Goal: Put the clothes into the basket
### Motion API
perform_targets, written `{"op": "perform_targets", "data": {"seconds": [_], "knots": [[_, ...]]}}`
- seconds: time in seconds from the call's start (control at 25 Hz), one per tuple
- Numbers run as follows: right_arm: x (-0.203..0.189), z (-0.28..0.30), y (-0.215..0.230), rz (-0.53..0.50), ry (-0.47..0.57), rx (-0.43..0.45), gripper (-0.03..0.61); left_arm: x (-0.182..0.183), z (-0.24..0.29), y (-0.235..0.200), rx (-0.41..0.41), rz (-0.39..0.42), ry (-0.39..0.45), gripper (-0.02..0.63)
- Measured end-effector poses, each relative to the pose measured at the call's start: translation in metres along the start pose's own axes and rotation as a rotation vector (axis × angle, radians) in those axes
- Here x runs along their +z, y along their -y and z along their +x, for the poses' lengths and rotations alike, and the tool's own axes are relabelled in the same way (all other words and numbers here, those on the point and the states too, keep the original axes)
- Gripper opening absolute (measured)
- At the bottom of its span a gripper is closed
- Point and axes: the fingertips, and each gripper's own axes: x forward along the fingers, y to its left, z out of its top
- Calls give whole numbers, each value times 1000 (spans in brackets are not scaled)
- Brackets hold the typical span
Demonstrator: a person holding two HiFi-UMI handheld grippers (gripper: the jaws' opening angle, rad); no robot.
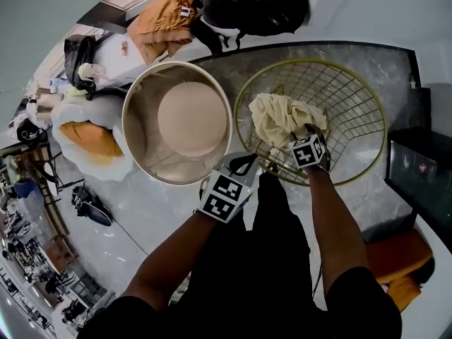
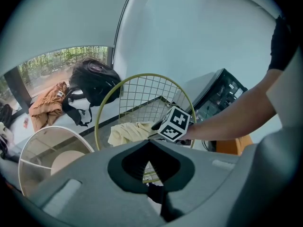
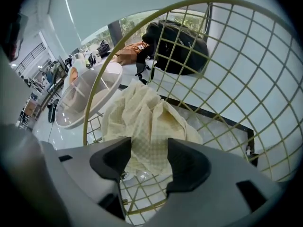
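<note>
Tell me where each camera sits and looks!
Head view: on the person's head, looking down at wire basket and white tub; both forearms show.
Left gripper view: on the shut left tool, facing the basket; right arm shows.
Right gripper view: on the open right tool, above the cream cloth; no body.
All share cloth in basket.

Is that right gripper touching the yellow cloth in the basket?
Cannot tell. The right gripper view shows the right gripper with jaws open and the cloth between them, but no plain contact or gap.
</note>
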Motion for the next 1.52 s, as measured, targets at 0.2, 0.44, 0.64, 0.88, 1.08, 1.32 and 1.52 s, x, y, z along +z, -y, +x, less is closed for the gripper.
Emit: {"op": "perform_targets", "data": {"seconds": [0.2,0.44,0.64,0.88,1.08,1.32,1.52], "knots": [[-2,11,5,-11,-22,-25,176,-7,-3,-10,11,-16,-8,0],[-2,6,14,30,-28,-61,35,-5,-14,-17,20,-22,10,0],[7,-13,5,101,-4,-16,26,3,-30,-18,-4,-54,45,0],[32,-55,-7,202,115,19,24,14,-60,-19,-30,-78,107,0],[56,-111,-17,296,260,37,23,15,-84,-18,-35,-38,143,0],[75,-184,-49,332,388,36,23,12,-127,-12,-41,0,187,0],[87,-233,-80,327,451,41,23,6,-157,-9,-46,39,216,0]]}}
